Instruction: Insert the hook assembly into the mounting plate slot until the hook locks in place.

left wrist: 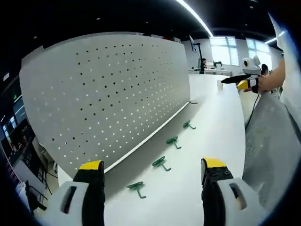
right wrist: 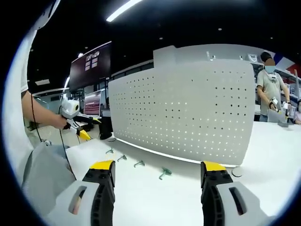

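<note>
The mounting plate is a tall white perforated board (left wrist: 113,94) that stands upright on the white table (left wrist: 216,117). Several green hooks lie in a row along its foot, the nearest one (left wrist: 137,187) low in the left gripper view. My left gripper (left wrist: 153,165) is open above the table, short of the hooks, with nothing held. In the right gripper view the same board (right wrist: 188,113) fills the middle and a green hook (right wrist: 165,173) lies before it. My right gripper (right wrist: 158,165) is open and empty. Each gripper is held off to the side in the other's view (left wrist: 244,81) (right wrist: 80,126).
The table top (right wrist: 263,155) runs wide to the right of the board. A person (right wrist: 270,84) stands behind the board's far end. My sleeve (left wrist: 270,150) hangs close on the right. Desks and windows (left wrist: 225,47) lie beyond the table's far end.
</note>
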The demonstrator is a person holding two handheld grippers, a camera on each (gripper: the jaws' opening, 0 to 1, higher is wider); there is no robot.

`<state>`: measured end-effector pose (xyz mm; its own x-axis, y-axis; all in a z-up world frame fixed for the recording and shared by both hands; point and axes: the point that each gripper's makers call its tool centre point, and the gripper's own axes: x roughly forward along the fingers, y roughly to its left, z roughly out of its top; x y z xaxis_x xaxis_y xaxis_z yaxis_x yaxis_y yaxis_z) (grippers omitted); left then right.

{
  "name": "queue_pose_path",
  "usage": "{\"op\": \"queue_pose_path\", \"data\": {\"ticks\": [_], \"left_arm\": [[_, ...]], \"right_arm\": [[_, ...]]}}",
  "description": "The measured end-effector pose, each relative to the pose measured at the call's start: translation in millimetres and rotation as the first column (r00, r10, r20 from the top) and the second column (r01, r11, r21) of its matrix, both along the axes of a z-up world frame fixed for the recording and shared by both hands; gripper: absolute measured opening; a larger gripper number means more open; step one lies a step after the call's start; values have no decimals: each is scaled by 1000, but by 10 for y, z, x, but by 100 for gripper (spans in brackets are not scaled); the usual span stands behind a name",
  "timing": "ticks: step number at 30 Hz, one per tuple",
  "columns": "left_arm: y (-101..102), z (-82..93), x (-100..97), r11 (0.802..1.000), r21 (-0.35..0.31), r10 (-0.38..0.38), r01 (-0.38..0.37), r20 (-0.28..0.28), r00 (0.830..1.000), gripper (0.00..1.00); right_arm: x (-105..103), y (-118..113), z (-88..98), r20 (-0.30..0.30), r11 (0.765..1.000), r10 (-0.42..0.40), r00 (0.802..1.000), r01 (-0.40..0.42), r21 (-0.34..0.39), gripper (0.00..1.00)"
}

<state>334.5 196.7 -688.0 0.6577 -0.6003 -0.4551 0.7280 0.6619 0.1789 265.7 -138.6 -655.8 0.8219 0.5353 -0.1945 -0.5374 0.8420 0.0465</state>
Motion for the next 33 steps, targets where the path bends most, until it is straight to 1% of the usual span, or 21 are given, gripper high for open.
{"op": "queue_pose_path", "data": {"ticks": [3,8,11,18,21,27,33], "left_arm": [[-3,18,34,1000,7,-18,18,-3,1000,87],[10,6,85,999,32,-44,44,-14,999,87],[12,17,109,998,35,-56,57,-18,998,87],[40,-40,161,992,83,-97,99,-34,995,86],[64,-65,188,985,121,-120,124,-38,992,85],[62,-99,213,973,155,-163,171,-63,985,85],[64,-157,233,959,186,-200,215,-96,975,85]], "right_arm": [[0,-4,-10,-5,1000,-3,1000,3,0,72],[8,-13,-86,-38,1000,-10,999,9,-15,72],[0,-12,-113,-53,1000,-12,999,12,-17,72],[-1,-23,-159,-72,1000,-16,997,15,-26,71],[-3,-29,-187,-83,999,-20,996,17,-29,71],[-7,-33,-246,-112,999,-22,993,18,-34,71],[-23,17,-284,-124,999,-5,992,-2,-51,71]]}}
